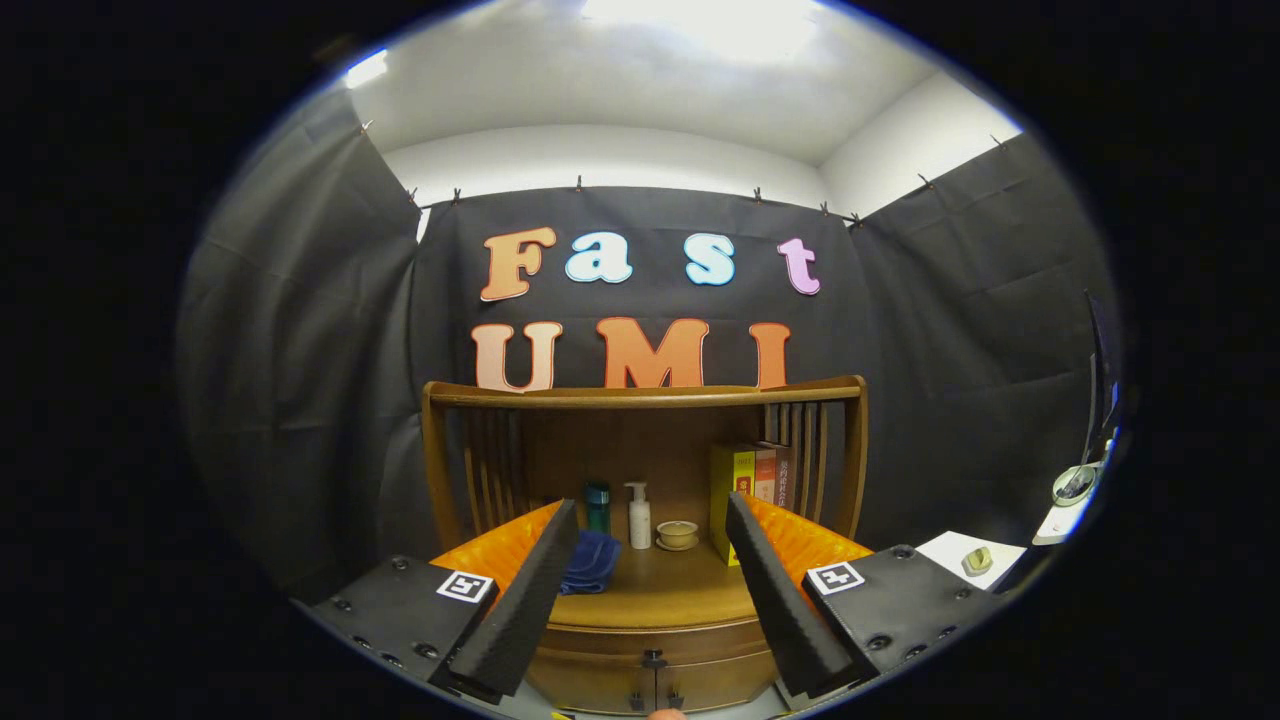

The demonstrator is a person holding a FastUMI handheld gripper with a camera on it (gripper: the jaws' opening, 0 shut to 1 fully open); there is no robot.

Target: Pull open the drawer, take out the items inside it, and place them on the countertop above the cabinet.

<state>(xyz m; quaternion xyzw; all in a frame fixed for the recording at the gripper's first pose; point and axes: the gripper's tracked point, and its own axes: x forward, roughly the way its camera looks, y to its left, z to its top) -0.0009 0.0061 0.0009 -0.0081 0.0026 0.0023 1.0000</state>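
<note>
While I hold the tool (650, 530) level in front of the cabinet (645, 640), its fingers stand wide apart with nothing between them but open air. The drawer (650, 675) sits at 6 o'clock, below and between the fingertips, shut, its small dark knob (653, 660) facing me; I cannot see what lies inside. Above it is the desk (655, 590), a wooden top with a curved slatted rail (640, 395) behind. On the desk, just beyond the left finger at about 11 o'clock, lies a blue cloth (590, 562), with a dark bottle (597, 507) behind it. At 12 o'clock stand a white pump bottle (639, 517) and, just beside it, a small bowl (677, 534) on a saucer. At 1 o'clock, next to the right finger, books (748, 480) stand upright.
</note>
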